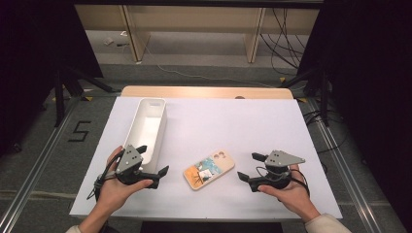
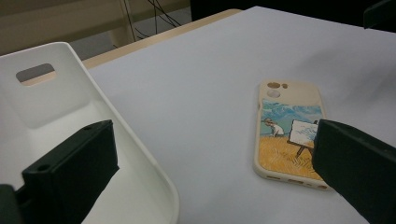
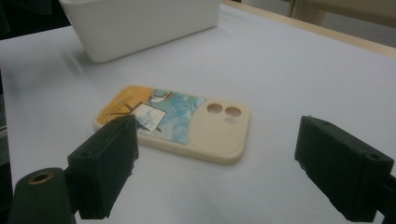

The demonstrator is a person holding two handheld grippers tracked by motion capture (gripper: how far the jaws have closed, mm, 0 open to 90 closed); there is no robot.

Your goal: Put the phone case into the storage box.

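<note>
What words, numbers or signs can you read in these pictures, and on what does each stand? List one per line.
"5": marked in black on the floor left of the table.
Phone case: a painted picture, no lettering to read.
White bin: no label or writing on it.

Grey floor [image 1: 43, 160], wooden shelving [image 1: 194, 29], trailing cables [image 1: 286, 39].

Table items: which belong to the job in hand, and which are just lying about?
In the job:
phone case, lying flat between both open hand-held grippers
white bin, beside the left hand-held gripper

Lying about:
cables on the floor beyond the table
</note>
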